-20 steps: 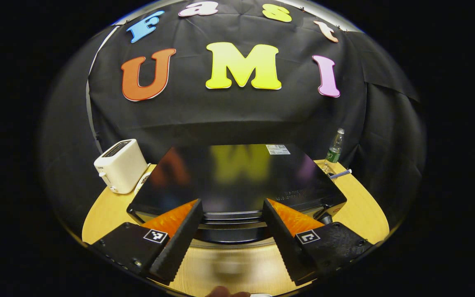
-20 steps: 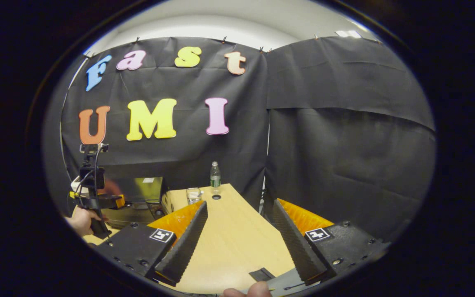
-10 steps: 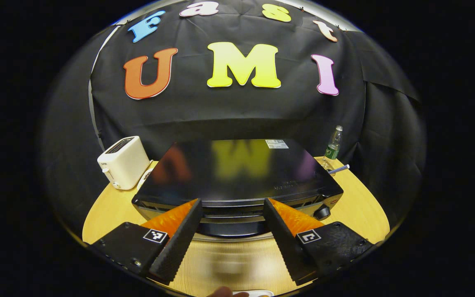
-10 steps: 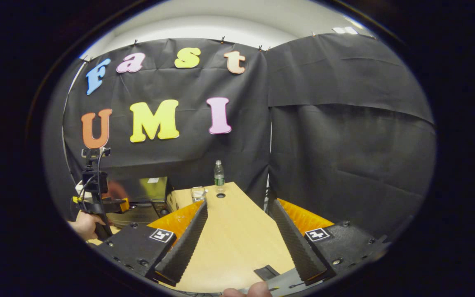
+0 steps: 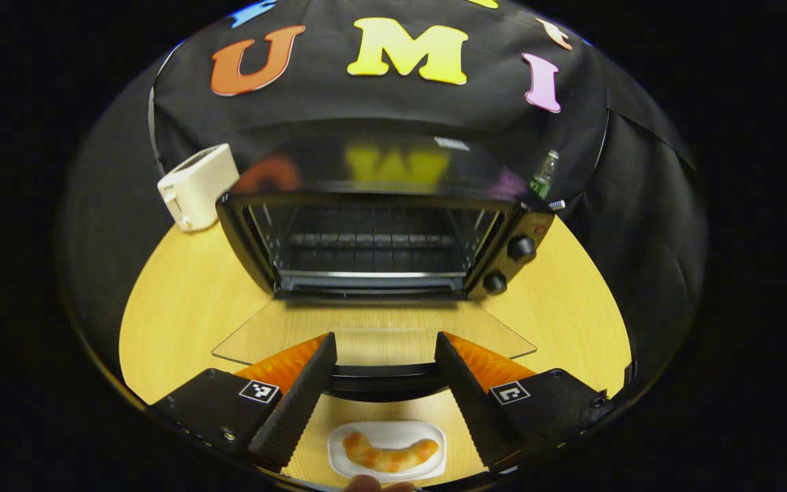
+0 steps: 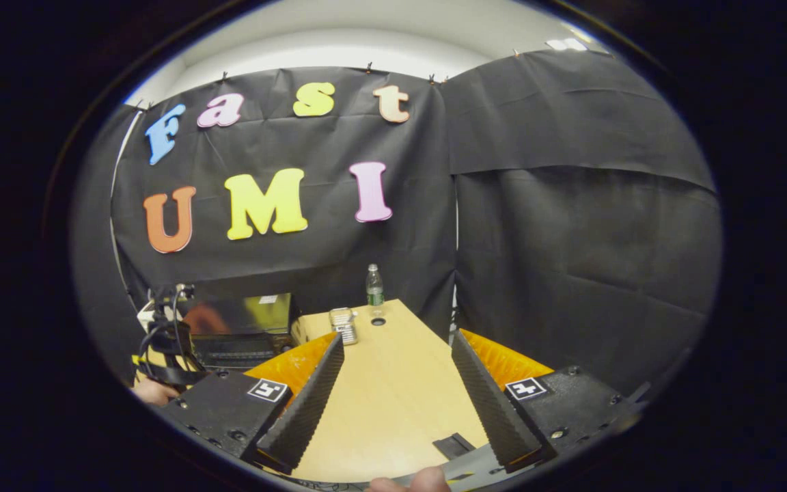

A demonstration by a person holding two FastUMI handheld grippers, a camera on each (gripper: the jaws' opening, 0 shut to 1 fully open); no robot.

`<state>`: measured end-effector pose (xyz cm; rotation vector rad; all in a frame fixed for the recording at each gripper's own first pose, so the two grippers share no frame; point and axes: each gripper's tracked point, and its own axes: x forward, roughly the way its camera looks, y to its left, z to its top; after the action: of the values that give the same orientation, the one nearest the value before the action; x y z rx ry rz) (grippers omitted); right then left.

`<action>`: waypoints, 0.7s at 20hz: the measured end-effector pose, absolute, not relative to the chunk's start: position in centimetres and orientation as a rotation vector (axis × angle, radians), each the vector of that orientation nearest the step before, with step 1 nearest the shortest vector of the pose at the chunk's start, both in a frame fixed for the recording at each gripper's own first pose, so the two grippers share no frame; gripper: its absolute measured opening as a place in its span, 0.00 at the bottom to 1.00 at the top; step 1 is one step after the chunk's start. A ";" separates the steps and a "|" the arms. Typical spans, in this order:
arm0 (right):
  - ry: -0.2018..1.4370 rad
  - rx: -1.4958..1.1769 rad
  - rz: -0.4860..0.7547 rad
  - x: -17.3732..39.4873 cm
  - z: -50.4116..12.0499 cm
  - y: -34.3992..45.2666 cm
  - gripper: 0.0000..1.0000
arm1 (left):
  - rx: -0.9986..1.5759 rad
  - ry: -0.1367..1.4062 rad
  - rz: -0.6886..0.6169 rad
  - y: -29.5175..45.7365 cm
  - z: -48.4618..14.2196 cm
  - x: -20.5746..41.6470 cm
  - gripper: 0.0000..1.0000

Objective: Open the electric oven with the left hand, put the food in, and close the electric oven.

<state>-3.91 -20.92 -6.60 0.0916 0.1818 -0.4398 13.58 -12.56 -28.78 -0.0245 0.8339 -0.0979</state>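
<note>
The black electric oven [image 5: 373, 239] stands open, with its wire rack showing inside. Its glass door [image 5: 366, 335] lies flat toward me. The door's dark handle [image 5: 380, 379] runs across between the spread fingers of my left gripper [image 5: 383, 342], which is open. Below the handle, an orange curved piece of food [image 5: 388, 452] lies on a white plate [image 5: 434, 437] at the table's near edge. My right gripper [image 6: 397, 336] hangs open over the wooden table, holding nothing. In the right gripper view the oven [image 6: 243, 331] sits at the left, with the left gripper [image 6: 168, 342] and a hand [image 6: 151, 391] in front of it.
A white toaster [image 5: 195, 184] stands left of the oven. A green-labelled bottle [image 5: 542, 174] stands behind its right corner, next to a small glass container [image 6: 343, 322]. Two knobs [image 5: 520, 247] sit on the oven's right panel. The wooden table [image 6: 393, 396] stretches ahead of my right gripper.
The oven door has swung from closed down to flat, my left gripper moving down and back with its handle. The plate of food came into view. My right gripper barely shifted.
</note>
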 end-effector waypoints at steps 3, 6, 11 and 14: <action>0.191 0.068 -0.423 -4.3 -6.9 -20.6 0.97 | -0.049 0.881 -0.102 -12.4 -30.3 12.8 0.95; 0.202 0.070 -0.406 -4.4 -7.2 -20.5 0.99 | -0.078 0.948 -0.096 -12.3 -32.2 12.3 0.96; 0.210 0.072 -0.388 -3.8 -7.5 -20.9 0.98 | -0.100 1.041 -0.082 -11.9 -34.8 11.4 0.95; 0.226 0.084 -0.369 -3.3 -8.2 -21.0 0.98 | -0.079 1.036 -0.073 -11.7 -35.2 11.7 0.96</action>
<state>-3.34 -20.97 -8.21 0.0838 0.2263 -0.3695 11.72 -11.75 -35.24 -0.0786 1.0365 -0.0735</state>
